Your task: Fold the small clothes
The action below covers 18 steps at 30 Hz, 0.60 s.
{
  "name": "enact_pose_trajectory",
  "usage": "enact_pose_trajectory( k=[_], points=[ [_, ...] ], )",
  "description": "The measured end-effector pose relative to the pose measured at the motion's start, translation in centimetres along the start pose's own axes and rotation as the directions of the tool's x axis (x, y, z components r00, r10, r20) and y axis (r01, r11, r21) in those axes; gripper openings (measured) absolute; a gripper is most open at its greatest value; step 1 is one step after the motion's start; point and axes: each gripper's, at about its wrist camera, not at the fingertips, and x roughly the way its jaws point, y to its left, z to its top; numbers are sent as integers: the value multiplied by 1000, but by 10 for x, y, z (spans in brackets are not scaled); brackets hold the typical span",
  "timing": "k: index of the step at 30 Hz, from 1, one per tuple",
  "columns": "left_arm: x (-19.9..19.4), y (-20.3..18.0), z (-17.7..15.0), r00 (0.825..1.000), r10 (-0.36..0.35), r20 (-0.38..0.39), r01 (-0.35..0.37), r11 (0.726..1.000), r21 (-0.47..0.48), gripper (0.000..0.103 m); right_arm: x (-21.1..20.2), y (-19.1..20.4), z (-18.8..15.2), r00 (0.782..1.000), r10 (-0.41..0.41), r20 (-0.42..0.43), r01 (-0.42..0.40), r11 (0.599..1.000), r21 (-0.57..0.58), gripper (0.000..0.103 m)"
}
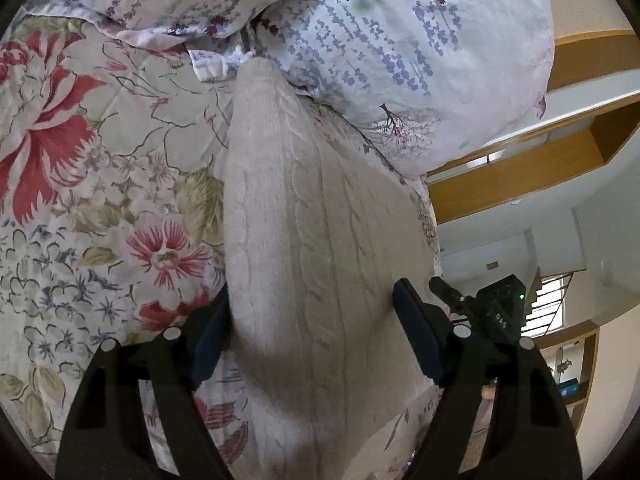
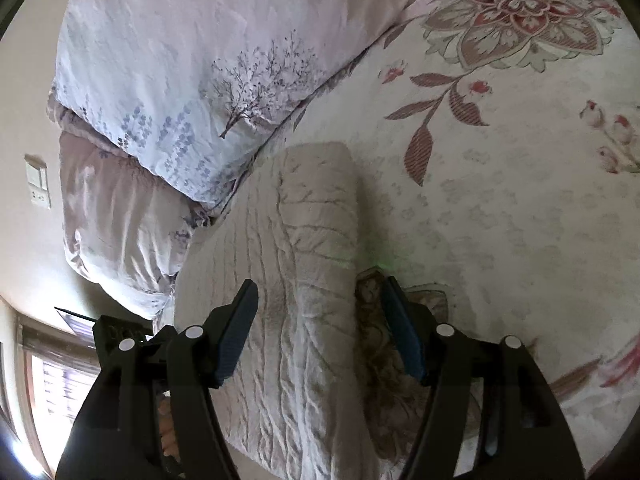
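Observation:
A cream cable-knit sweater lies on a floral bedspread, folded into a long strip. My left gripper is open, its blue-padded fingers straddling the sweater's near part. In the right wrist view the same sweater shows a folded sleeve or panel lying along it. My right gripper is open, one finger over the knit, the other finger over the bedspread beside the sweater's edge. Neither gripper holds anything.
A pale quilt with blue flower print is piled at the sweater's far end; it also shows in the right wrist view. The bed's edge is at the right, with wooden shelves beyond. A wall switch is at the left.

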Motion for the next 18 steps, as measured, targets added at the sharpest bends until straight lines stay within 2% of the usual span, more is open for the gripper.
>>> enact_pose_trajectory(
  k=[4, 5, 7, 9, 11, 13, 16, 18],
  points=[
    [2, 0, 1, 1000, 3, 7, -3, 1000, 0, 74, 3, 1, 0, 1000, 30, -8, -31, 999, -12, 64],
    [1, 0, 1, 1000, 4, 10, -4, 1000, 1, 74, 4, 1, -1, 999, 37, -15, -37, 999, -18, 57],
    [4, -1, 3, 1000, 5, 13, -5, 1000, 4, 73, 10, 3, -2, 998, 48, -34, -48, 998, -26, 55],
    [5, -1, 3, 1000, 7, 16, -7, 1000, 3, 71, 14, 5, -3, 998, 49, -41, -50, 998, -39, 45],
    [8, 0, 4, 1000, 3, 13, -3, 1000, -1, 63, 16, 4, -4, 996, 74, -50, -76, 997, -34, 36],
    [7, 2, 3, 1000, -9, 16, 9, 1000, -12, 54, 15, 7, -5, 995, 86, -49, -89, 995, -54, 31],
    [3, 3, 3, 999, -28, 35, 29, 999, -21, 43, 10, 15, -8, 996, 81, -31, -83, 993, -89, 28],
    [-1, 1, 1, 998, -38, 41, 39, 999, -14, 40, 4, 23, -11, 996, 90, -13, -91, 990, -107, 27]
  ],
)
